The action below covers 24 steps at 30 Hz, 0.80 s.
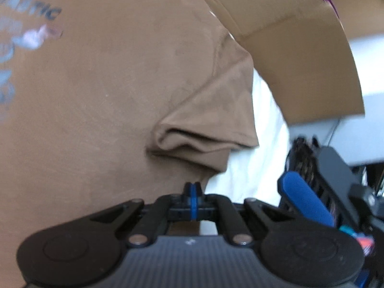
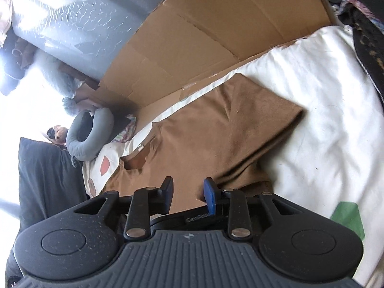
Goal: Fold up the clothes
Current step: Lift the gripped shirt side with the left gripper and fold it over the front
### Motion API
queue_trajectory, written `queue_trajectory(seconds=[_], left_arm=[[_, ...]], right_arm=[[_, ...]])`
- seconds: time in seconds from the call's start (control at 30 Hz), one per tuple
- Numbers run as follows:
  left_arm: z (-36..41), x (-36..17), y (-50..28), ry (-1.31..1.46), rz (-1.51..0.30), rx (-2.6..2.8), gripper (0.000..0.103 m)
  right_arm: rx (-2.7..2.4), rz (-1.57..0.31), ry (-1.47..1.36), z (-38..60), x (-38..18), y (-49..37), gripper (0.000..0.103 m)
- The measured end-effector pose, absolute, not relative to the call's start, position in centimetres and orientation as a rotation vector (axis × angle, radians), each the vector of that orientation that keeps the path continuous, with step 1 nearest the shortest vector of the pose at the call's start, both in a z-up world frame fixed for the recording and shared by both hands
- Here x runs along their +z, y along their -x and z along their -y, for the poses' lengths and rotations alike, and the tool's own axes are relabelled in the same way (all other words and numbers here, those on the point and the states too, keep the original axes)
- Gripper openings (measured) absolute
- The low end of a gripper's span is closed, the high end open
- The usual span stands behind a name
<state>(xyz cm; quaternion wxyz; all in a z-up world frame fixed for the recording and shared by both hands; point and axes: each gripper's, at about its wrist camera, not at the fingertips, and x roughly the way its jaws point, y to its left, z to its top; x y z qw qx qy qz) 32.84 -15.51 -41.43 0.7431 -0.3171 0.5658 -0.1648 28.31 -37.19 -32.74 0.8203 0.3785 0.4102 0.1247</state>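
A brown T-shirt with a blue print at its left fills the left wrist view. Its short sleeve bunches into a fold. My left gripper is shut, its tips pinched on the shirt's side edge just below that sleeve. In the right wrist view the same T-shirt lies spread on white bedding, neckline towards the left. My right gripper hovers open over the shirt's near part, nothing between its blue pads. One of those pads shows at the right of the left wrist view.
A cardboard sheet stands along the far side of the bedding. At the left lie a grey neck pillow and a dark cushion. A dark patterned cloth sits at the right edge.
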Motion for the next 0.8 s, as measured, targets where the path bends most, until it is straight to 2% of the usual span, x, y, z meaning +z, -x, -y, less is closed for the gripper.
queue_trajectory(seconds=[0.27, 0.33, 0.4, 0.5, 0.8], left_arm=[[15.3, -38.4, -33.3, 0.362, -1.256, -0.453, 0.005], [15.2, -37.6, -33.5, 0.278, -1.257, -0.474, 0.010], [15.2, -36.9, -33.6, 0.195, -1.256, -0.495, 0.025], [15.1, -35.7, -33.8, 0.069, -1.252, -0.525, 0.031], [15.2, -35.8, -34.9, -0.078, -1.165, -0.482, 0.033]], right_arm=[[0.163, -0.886, -0.786, 39.2, -34.2, -26.8, 0.030], [0.148, -0.896, -0.763, 39.4, -34.7, -26.7, 0.030], [0.148, -0.903, -0.732, 39.2, -35.0, -26.8, 0.030], [0.146, -0.918, -0.677, 38.8, -35.5, -27.0, 0.030], [0.094, -0.962, -0.614, 37.6, -37.8, -27.9, 0.030]])
